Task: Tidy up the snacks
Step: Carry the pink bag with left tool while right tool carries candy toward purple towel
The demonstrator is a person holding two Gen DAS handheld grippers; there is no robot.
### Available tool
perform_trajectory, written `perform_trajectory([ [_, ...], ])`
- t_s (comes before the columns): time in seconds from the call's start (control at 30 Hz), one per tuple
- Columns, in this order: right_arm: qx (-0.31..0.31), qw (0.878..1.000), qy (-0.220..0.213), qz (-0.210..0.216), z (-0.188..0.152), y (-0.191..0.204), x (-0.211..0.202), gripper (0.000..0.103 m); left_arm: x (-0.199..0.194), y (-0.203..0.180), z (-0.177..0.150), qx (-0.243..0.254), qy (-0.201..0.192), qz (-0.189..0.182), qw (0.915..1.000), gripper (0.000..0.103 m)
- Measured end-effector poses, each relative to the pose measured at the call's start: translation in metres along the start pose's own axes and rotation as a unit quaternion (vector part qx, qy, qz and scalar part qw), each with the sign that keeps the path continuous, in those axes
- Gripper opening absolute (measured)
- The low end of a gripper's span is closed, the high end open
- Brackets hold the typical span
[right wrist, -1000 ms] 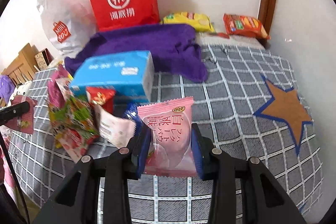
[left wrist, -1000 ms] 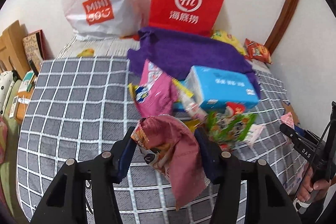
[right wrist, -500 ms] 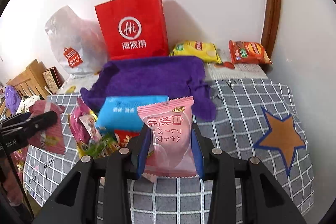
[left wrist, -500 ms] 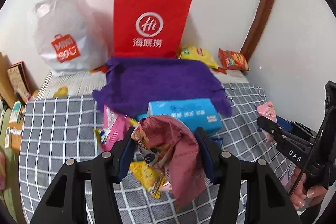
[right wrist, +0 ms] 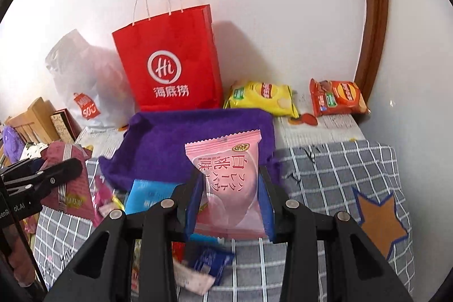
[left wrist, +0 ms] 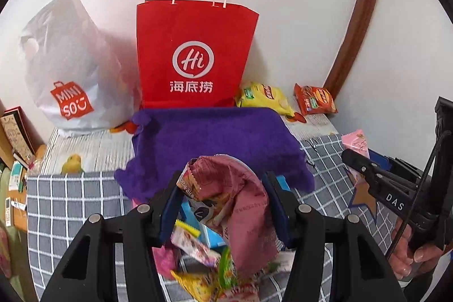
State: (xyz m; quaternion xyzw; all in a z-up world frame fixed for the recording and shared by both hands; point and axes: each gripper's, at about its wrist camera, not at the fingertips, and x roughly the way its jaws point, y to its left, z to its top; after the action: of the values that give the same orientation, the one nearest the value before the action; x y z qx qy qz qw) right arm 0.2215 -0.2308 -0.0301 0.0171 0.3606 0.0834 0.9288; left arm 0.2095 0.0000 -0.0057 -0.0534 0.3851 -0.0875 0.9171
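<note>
My left gripper (left wrist: pixel 223 197) is shut on a crumpled maroon snack bag (left wrist: pixel 240 205), held above the checked blanket; it also shows in the right wrist view (right wrist: pixel 68 177). My right gripper (right wrist: pixel 229 194) is shut on a pink peach snack packet (right wrist: pixel 229 177), which also shows in the left wrist view (left wrist: pixel 355 143). A heap of loose snacks (left wrist: pixel 198 251) and a blue tissue pack (right wrist: pixel 147 194) lie below both grippers. A red paper bag (left wrist: pixel 195 58) stands open against the wall behind a purple towel (left wrist: pixel 215 137).
A white plastic bag (left wrist: pixel 68 70) leans left of the red bag. A yellow chip bag (right wrist: pixel 263 98) and an orange chip bag (right wrist: pixel 337 98) lie at the wall on the right. Books and boxes (left wrist: pixel 14 132) stand at the left. A star patch (right wrist: pixel 379 220) marks the blanket.
Both grippers have lifted and tilted up toward the wall with their packets still held; the red bag now stands fully in view and the snack heap has dropped low in both views.
</note>
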Motion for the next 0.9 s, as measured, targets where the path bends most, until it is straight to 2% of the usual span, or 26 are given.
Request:
perform_trajectory([
  [0.37,0.005,1.0,0.001,0.006,0.04,0.0,0.047,0.037,0.031,0.029,0.026,-0.014,0.004,0.017,0.9998,0.054],
  [0.9,-0.004,1.0,0.011,0.008,0.066,0.006,0.104,0.037,0.076,0.06,0.047,-0.031,0.017,0.023,0.9991,0.054],
])
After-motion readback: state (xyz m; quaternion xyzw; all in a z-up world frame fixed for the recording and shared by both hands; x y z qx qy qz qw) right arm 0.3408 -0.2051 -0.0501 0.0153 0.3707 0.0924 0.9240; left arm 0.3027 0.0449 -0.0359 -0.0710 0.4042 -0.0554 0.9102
